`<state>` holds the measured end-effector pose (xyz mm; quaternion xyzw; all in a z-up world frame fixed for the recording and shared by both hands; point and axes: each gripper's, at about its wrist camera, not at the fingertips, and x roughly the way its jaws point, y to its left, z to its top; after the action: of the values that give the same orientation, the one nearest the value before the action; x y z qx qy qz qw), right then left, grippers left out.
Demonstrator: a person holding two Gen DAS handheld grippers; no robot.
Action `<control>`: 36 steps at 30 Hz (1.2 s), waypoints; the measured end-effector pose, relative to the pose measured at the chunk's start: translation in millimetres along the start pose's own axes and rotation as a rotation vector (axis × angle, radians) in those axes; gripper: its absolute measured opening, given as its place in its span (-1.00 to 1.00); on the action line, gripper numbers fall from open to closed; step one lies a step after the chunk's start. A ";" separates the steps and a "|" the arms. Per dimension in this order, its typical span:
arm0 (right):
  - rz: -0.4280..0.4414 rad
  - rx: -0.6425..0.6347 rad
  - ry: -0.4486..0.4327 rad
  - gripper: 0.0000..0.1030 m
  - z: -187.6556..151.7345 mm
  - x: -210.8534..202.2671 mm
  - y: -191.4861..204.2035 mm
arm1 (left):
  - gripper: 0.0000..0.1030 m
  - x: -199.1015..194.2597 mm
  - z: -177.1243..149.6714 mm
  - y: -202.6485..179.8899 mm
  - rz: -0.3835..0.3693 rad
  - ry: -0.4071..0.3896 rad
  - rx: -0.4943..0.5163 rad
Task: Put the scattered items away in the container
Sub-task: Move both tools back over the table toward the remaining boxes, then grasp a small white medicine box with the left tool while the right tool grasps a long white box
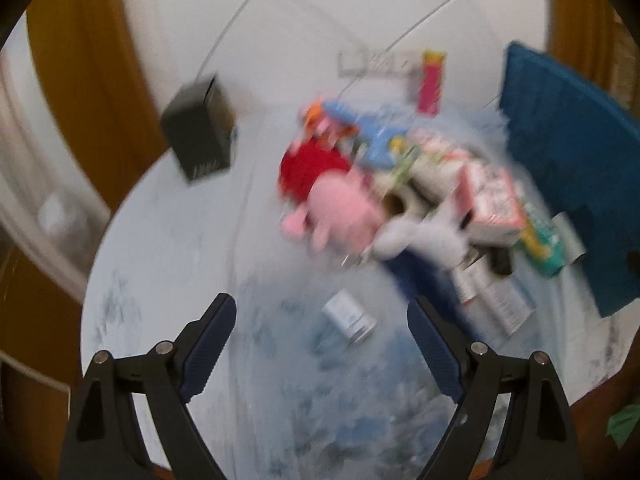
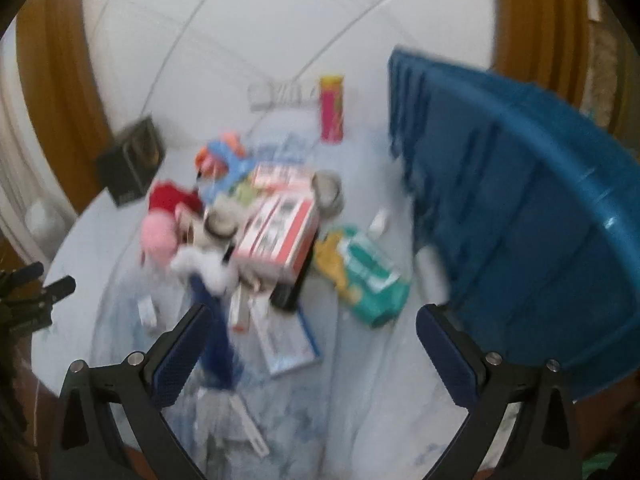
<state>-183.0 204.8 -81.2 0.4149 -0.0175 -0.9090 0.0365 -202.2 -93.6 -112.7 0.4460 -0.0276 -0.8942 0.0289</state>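
Both views are motion-blurred. A heap of items lies on a round marbled table (image 1: 168, 280): a pink plush (image 1: 340, 208), a red plush (image 1: 308, 168), a red-and-white box (image 2: 280, 232), a green wipes pack (image 2: 368, 272), a small white bottle (image 1: 350, 318). A blue plastic basket (image 2: 520, 208) stands at the right, also showing in the left wrist view (image 1: 568, 168). My left gripper (image 1: 322, 320) is open and empty above the table, just before the bottle. My right gripper (image 2: 314, 328) is open and empty, left of the basket.
A black box (image 1: 200, 128) sits at the table's far left edge. A pink and yellow can (image 2: 332, 108) stands upright at the back. A white leaflet (image 2: 288, 340) and a dark blue object (image 2: 216, 336) lie near the right gripper. The left gripper shows at the right view's left edge (image 2: 36, 292).
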 end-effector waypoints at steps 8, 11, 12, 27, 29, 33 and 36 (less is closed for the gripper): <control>0.042 -0.044 0.159 0.99 -25.7 85.8 15.6 | 0.71 69.1 -29.8 -11.2 0.014 0.151 -0.049; 0.053 -0.051 0.216 1.00 -34.1 116.7 16.7 | 0.71 88.4 -32.2 -18.5 0.023 0.181 -0.060; 0.057 -0.058 0.233 1.00 -36.7 127.4 17.4 | 0.71 94.9 -32.1 -20.5 0.022 0.191 -0.070; 0.087 -0.103 0.345 0.99 -44.5 211.5 20.5 | 0.71 166.0 -35.2 -30.7 0.063 0.307 -0.164; 0.090 -0.105 0.355 0.99 -45.8 218.2 20.7 | 0.71 169.3 -35.9 -31.2 0.058 0.309 -0.176; 0.075 -0.118 0.359 1.00 -47.8 224.7 22.0 | 0.48 166.8 -34.8 -31.3 0.031 0.295 -0.195; 0.044 -0.151 0.372 0.99 -48.7 225.7 26.6 | 0.10 160.5 -35.2 -35.5 0.002 0.287 -0.194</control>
<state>-292.3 160.0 -281.4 0.5714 0.0487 -0.8142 0.0900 -271.4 -71.3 -264.3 0.5640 0.0625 -0.8198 0.0763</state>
